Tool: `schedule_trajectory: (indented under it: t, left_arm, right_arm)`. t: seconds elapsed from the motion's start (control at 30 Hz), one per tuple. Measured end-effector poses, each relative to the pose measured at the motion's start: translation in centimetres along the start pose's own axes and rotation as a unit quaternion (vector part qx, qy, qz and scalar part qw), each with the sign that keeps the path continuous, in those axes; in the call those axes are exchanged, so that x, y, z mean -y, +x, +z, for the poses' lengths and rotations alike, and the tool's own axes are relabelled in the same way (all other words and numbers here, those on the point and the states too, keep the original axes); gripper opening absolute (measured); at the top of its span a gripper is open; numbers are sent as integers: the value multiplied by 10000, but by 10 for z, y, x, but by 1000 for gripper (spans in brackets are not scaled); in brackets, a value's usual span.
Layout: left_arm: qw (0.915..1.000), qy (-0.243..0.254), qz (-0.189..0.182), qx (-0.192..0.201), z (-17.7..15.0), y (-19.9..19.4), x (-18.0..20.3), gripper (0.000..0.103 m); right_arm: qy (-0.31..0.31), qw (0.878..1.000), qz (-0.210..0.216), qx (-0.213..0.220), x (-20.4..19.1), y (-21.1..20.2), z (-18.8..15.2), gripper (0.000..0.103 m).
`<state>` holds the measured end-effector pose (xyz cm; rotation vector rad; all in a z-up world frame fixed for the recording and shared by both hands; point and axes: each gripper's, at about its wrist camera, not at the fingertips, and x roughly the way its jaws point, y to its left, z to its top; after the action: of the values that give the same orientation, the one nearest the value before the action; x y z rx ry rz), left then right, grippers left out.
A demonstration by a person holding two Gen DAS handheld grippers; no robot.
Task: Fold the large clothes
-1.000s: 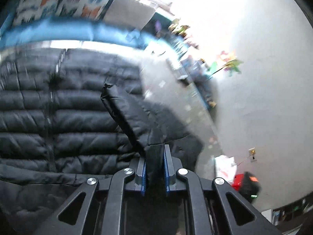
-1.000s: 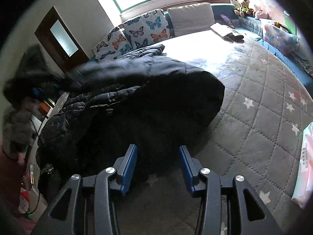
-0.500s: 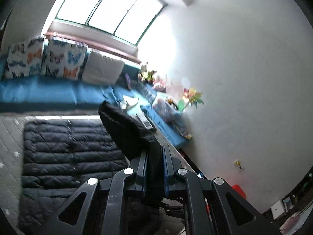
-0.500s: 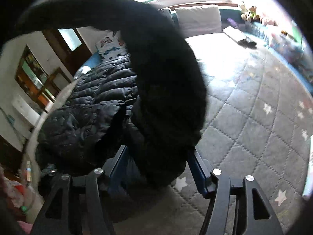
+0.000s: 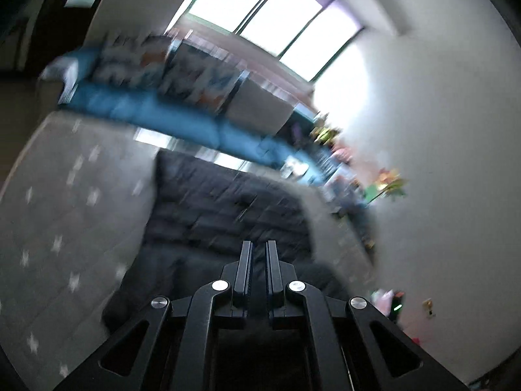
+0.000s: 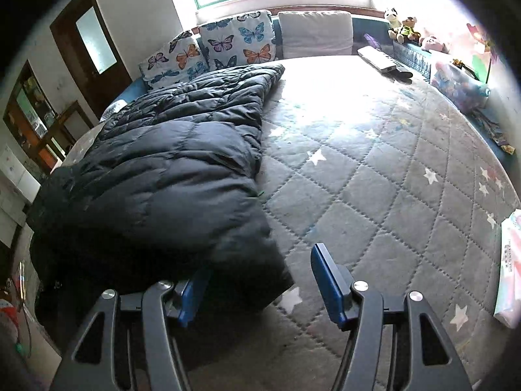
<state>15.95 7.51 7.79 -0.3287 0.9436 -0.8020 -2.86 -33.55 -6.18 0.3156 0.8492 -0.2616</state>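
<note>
A large black puffer jacket [image 6: 169,169] lies folded over on the grey star-quilted mattress [image 6: 374,179], its bulk on the left half. It also shows, blurred, in the left wrist view [image 5: 228,215]. My right gripper [image 6: 260,277] is open and empty, just off the jacket's near corner; the left blue finger [image 6: 192,296] is partly under the fabric edge. My left gripper [image 5: 259,260] has its fingers nearly together above the jacket, with only a narrow gap and no cloth visible between them.
Butterfly cushions [image 6: 234,45] and a white cushion [image 6: 316,34] line the back under the window. Stuffed toys [image 6: 403,27] and a long remote-like box [image 6: 381,60] sit far right. A plastic-wrapped pack [image 6: 508,267] lies at the right edge. A door and shelves stand left.
The left gripper let go of the black sleeve it was pinching and swung away. The sleeve that hung before the right gripper has dropped flat onto the jacket.
</note>
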Motion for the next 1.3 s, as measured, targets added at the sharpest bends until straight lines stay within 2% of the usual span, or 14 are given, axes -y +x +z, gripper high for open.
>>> schedule_trajectory:
  t: [0.1,0.17,0.23,0.3,0.47,0.63,0.73,0.87,1.0,1.07,1.1,1.13,1.23,1.3]
  left_arm:
    - [9992,-207,157,-312,-20,18,-32,7]
    - [9981,-298,87,-534,-34,34,-43,7]
    - [9975,-181,109,-674,-47,47,-48,8]
    - [9964,40,292,-798,-57,62,-49,8]
    - [9924,35,390,-1165,-70,95,-49,8]
    - [9920,144,492,-1158,-69,102,-38,8]
    - [9936,209,459,-1015,-69,94,-33,8]
    - [9924,126,523,-1103,-68,91,-32,9]
    - [9937,23,498,-1004,-67,87,-32,11]
    - [9948,-16,484,-895,-64,83,-31,30]
    - [9962,-70,399,-776,-62,79,-31,53]
    - [9975,-144,283,-637,-61,75,-32,72]
    - [9987,-297,168,-389,-59,67,-33,79]
    - [9982,-187,185,-537,-57,70,-31,79]
  right_arm:
    - [-283,9996,-96,23,-12,-7,1,67]
    - [-421,9990,-103,62,-18,-13,3,67]
    - [-518,9986,-67,106,-26,-18,6,67]
    - [-593,9981,-56,146,-29,-20,7,67]
    - [-688,9975,-47,181,-36,-23,6,67]
    - [-740,9971,-6,196,-37,-26,5,67]
    - [-763,9968,-5,243,-38,-30,6,67]
    - [-787,9964,45,318,-40,-33,7,67]
    - [-840,9958,70,351,-43,-34,7,67]
    - [-852,9956,88,383,-44,-35,7,67]
    - [-853,9955,87,401,-44,-37,7,67]
    - [-839,9955,89,427,-44,-38,7,67]
    - [-803,9956,120,460,-43,-39,7,67]
    - [-776,9958,144,469,-43,-39,7,67]
